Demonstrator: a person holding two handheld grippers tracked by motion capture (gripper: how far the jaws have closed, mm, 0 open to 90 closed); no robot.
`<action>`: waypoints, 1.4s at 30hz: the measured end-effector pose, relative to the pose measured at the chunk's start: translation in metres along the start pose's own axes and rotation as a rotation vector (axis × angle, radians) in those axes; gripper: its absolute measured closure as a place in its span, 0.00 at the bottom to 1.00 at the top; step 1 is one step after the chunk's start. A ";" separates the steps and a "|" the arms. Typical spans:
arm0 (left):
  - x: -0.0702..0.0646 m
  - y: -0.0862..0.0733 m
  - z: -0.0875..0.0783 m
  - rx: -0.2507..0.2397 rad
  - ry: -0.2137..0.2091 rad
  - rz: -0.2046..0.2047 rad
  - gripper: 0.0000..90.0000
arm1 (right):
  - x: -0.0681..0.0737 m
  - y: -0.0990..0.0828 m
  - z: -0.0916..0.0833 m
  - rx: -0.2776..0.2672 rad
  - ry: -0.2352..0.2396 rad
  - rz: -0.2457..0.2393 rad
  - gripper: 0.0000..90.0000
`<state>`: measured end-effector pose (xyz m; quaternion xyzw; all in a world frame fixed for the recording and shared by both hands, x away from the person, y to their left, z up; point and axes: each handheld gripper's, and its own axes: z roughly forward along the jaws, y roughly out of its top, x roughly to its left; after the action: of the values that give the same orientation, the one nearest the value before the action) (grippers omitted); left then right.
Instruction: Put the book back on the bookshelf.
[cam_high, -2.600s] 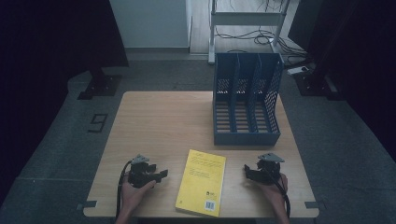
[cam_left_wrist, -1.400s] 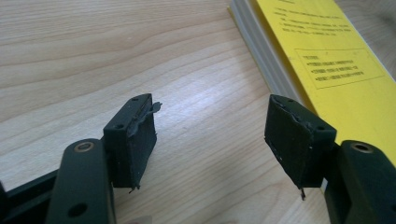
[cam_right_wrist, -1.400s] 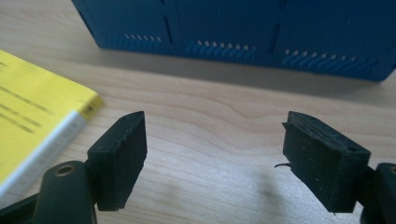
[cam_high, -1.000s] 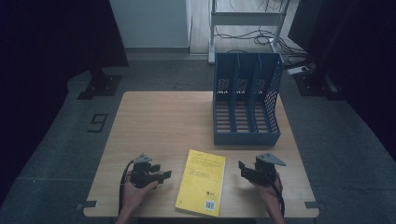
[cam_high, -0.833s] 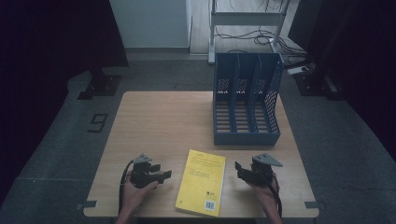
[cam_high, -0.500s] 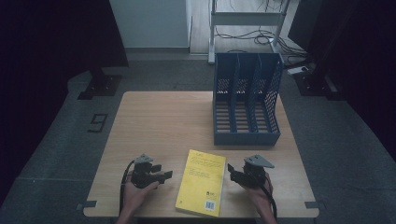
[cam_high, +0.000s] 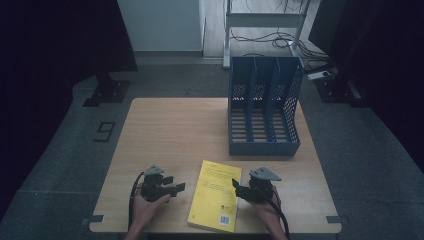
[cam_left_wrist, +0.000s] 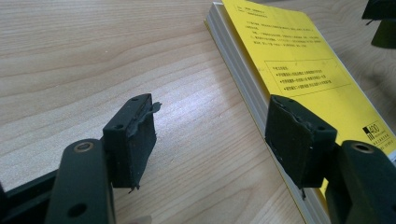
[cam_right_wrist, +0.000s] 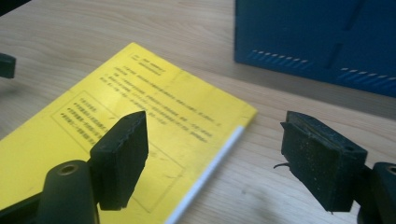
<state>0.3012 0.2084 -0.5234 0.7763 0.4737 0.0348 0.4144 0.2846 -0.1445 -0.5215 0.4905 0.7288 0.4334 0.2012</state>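
A yellow book (cam_high: 215, 201) lies flat near the table's front edge, back cover up. My right gripper (cam_high: 235, 186) stands open at the book's right edge; in the right gripper view (cam_right_wrist: 212, 144) its jaws straddle that edge of the yellow book (cam_right_wrist: 116, 130) with nothing pressed between them. My left gripper (cam_high: 180, 187) rests open on the table a little left of the book. In the left gripper view (cam_left_wrist: 210, 135) its jaws point along the page side of the book (cam_left_wrist: 289, 70), apart from it.
A blue three-slot file holder (cam_high: 263, 107) stands upright at the table's back right, its front wall (cam_right_wrist: 317, 37) close behind the book. Bare wooden table (cam_high: 170, 130) spreads to the left and behind. A cable trails from each gripper over the front edge.
My right gripper has slid left across the table until its jaws reach the book's right edge. The left gripper and the book have stayed where they were.
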 end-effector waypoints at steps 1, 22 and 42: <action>0.000 0.000 0.000 0.000 0.001 -0.002 0.37 | 0.002 0.000 0.001 0.001 0.004 -0.002 0.25; -0.005 0.000 0.001 -0.007 -0.002 0.002 0.37 | 0.037 -0.012 0.029 0.074 0.056 -0.057 0.22; -0.015 -0.001 0.007 0.006 -0.010 0.023 0.37 | 0.041 -0.014 0.031 0.090 -0.016 -0.110 0.18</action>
<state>0.2956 0.1934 -0.5233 0.7832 0.4626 0.0344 0.4141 0.2819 -0.0966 -0.5444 0.4615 0.7718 0.3846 0.2084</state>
